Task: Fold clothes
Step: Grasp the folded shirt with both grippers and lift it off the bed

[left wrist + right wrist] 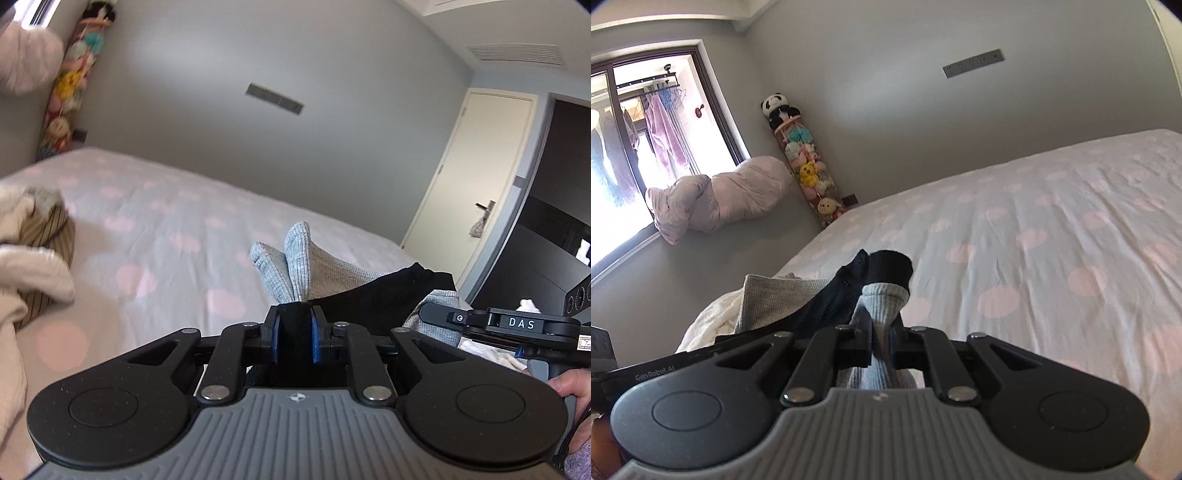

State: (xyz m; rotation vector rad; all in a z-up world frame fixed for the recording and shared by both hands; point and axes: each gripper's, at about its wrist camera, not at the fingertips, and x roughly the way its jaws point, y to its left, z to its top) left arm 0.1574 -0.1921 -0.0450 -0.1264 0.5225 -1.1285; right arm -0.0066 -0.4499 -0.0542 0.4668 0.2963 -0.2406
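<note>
2 tongs are in view, 1 per hand, and both are clamped on the same pair of socks, held up above the bed (pixel 166 221).

In the left wrist view, a heap of clothes (pixel 26 258) sits at the far left on the bed: 1 cream fleecy piece over 1 brown striped piece. In the middle, the left tongs (pixel 295 325) are pressed together on a black part of the socks (pixel 332 280). Above the tongs, 2 light grey ribbed sock ends (pixel 291 258) stick up side by side, touching. To the right, the black and grey fabric stretches across to the right tongs (pixel 436 317), whose black body carries the letters DAS. The person's right hand (pixel 569 384) shows at the right edge. Farther right stands 1 cream door (pixel 472 177).

In the right wrist view, 1 window (pixel 639 147) is at the far left with 1 pale lilac duvet (pixel 720 195) bundled on its sill. 1 tall column of soft toys (pixel 805 166), topped by 1 panda, stands in the corner. The right tongs (pixel 882 339) grip 1 light grey ribbed cuff, with 1 black cuff (pixel 890 266) just behind it. The held socks and the left tool block the near left of the bed. 1 grey wall socket strip (pixel 973 62) sits high on the wall.
</note>
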